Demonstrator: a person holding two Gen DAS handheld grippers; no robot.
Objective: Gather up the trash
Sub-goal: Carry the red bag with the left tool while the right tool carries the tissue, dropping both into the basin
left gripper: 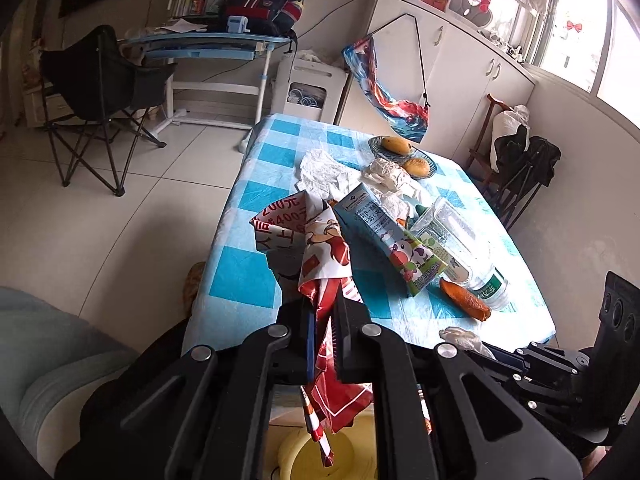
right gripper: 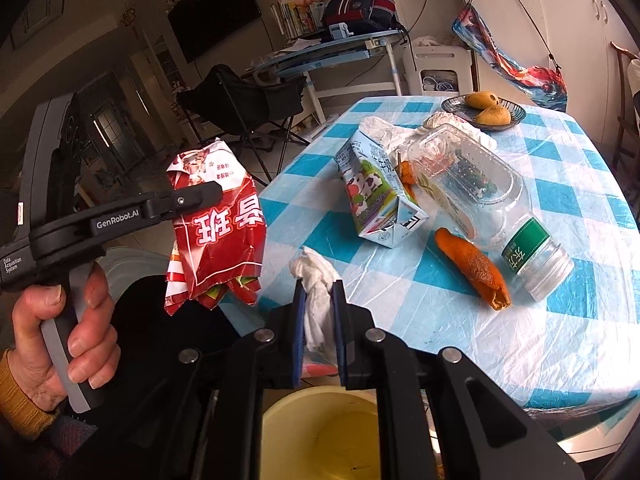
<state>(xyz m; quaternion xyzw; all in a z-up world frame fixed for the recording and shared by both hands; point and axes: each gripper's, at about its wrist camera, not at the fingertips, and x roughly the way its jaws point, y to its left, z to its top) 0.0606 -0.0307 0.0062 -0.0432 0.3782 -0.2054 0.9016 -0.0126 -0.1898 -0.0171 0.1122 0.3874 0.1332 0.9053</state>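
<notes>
Left gripper (right gripper: pixel 218 196): pressed shut on the red flyer (right gripper: pixel 218 236), which is held in the air off the table's near edge.
Right gripper (right gripper: pixel 319 312): pinched on a crumpled white tissue (right gripper: pixel 316 300), just above the table's near edge.
Yellow bin (right gripper: pixel 320 432): seen low between both sets of fingers, below the table edge.
Still on the table (right gripper: pixel 520 360): milk carton (right gripper: pixel 372 196), clear bottle (right gripper: pixel 480 204), orange peel (right gripper: pixel 472 272), more tissues (left gripper: pixel 324 170).
Risk, flyer: only one crumpled fold appears to be gripped; a slip is likely if it is swung fast.
Risk, drop point: the flyer hangs wide and light, so the rim could be missed if it is let go too high.
Risk, tissue: soft and springy; it may cling to a pad on release.
Risk, crowding: both grippers are near one bin, so a knock between them is possible.
</notes>
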